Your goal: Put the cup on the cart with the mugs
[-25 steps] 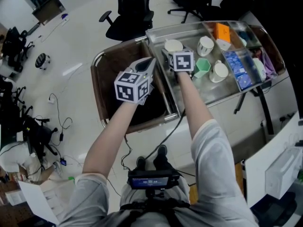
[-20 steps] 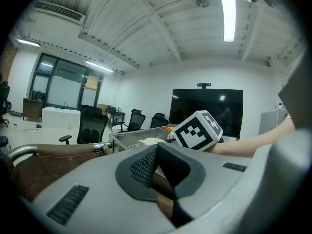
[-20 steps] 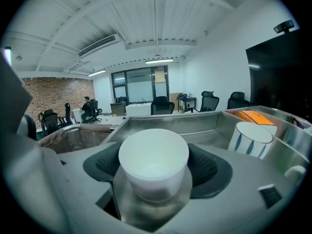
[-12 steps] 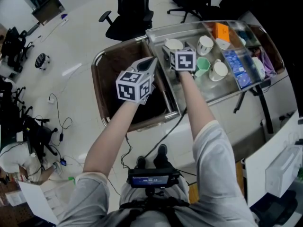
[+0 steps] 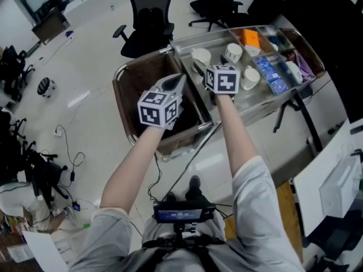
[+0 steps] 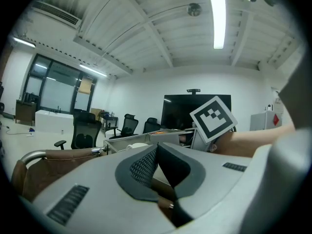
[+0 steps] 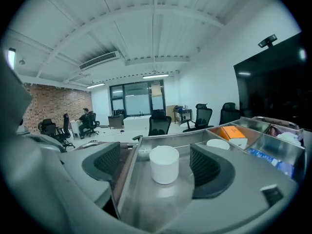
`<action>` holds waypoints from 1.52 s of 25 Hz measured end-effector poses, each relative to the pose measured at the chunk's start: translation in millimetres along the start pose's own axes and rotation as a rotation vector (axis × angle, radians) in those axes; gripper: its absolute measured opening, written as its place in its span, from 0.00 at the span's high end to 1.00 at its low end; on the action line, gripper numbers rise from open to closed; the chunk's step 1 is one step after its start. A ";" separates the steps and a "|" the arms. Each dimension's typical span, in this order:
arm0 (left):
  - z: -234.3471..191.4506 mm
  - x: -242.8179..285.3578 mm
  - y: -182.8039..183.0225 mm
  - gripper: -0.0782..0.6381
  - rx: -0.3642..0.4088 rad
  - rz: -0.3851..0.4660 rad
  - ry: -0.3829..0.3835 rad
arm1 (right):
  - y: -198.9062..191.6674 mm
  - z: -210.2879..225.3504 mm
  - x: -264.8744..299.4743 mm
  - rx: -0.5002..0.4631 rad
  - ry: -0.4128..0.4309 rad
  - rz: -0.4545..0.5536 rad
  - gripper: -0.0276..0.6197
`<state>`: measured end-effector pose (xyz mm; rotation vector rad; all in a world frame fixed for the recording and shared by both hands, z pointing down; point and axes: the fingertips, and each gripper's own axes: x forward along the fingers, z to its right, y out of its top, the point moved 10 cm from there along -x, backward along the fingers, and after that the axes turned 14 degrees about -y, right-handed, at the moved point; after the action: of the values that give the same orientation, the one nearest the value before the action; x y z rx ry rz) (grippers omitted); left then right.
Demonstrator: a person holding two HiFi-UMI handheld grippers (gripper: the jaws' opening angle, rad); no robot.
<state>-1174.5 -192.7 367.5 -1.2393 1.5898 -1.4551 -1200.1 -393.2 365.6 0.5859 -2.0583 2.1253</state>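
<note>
- Office chair [image 5: 148, 17]: black, on the pale floor beyond the carts, at the left of the lot.
- Brown tub [image 5: 120, 89]: deep, with a chrome rail round the rim and a dark inside. It is butted against the left end of the cart.
- Left claw [image 6: 156, 149]: held over the right-hand edge of the brown tub. The jaws are pressed together with nothing between them. Its marker cube [image 5: 159, 109] faces the head view.
- Cart [image 5: 245, 103]: steel, with a tray top divided into compartments. It stands just right of the brown tub.
- Cup [image 7: 164, 164]: white, plain, no handle showing. It stands upright on the bare steel floor at the left end of the cart's tray, near the far wall, and is apart from the mugs.
- Right claw [image 7: 156, 165]: low over the left end of the tray, jaws spread wide. The cup stands in the gap ahead of them, and neither pad [image 7: 207, 165] touches it. The claw holds nothing.
- Mugs [image 5: 233, 52]: white and upright on the cart, right of the right claw. One is by the far wall, and a second mug [image 5: 249, 77] is nearer the front. Whether they share the cup's compartment cannot be told.
- Orange box [image 5: 250, 36]: against the cart's far wall, just right of the farther mug.
- Blue packets [image 5: 269, 72]: laid in a row in a compartment right of the mugs.
</note>
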 end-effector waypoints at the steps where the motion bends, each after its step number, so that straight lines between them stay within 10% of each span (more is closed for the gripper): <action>1: 6.5 -7.6 1.4 0.88 0.005 0.004 -0.008 | 1.0 -2.8 -14.5 0.006 0.003 0.014 0.27; 17: 101.2 -168.9 -11.1 0.88 0.144 0.030 -0.075 | -64.1 -46.7 -248.6 -0.020 0.002 0.129 0.95; 38: 163.4 -291.3 -136.4 0.88 0.064 -0.058 0.052 | -235.0 -23.5 -404.3 0.076 -0.031 0.003 0.96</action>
<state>-894.9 25.9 432.5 -1.2295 1.5402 -1.5745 -751.0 -283.9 440.2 0.6290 -2.0032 2.2180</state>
